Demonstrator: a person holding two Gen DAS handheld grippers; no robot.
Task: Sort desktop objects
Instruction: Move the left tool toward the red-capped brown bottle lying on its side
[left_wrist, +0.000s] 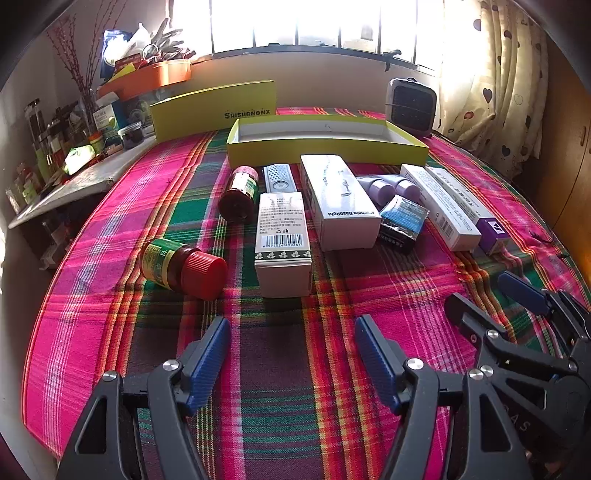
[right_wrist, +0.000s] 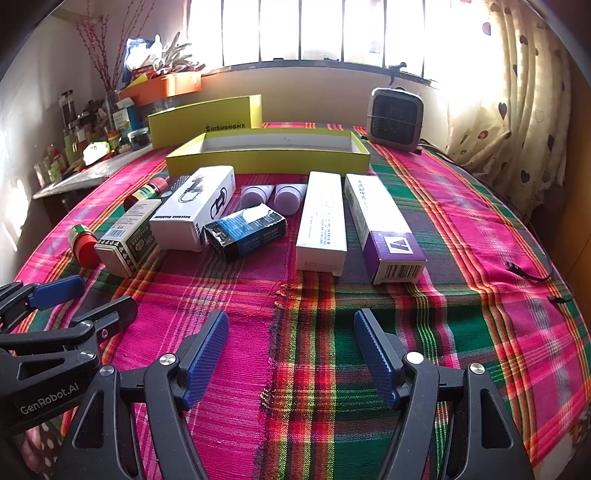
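Both the left gripper (left_wrist: 291, 354) and right gripper (right_wrist: 291, 350) hover level, side by side, above the plaid cloth (right_wrist: 236, 369), jaws wide and seemingly empty.

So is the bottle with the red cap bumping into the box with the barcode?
Apart. In the left wrist view, a strip of plaid cloth shows between the red-capped bottle and the barcode box.

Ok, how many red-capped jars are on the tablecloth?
2. One red-capped jar lies on its side at the near left; the other jar lies farther back, left of the barcode box. More may be hidden behind boxes.
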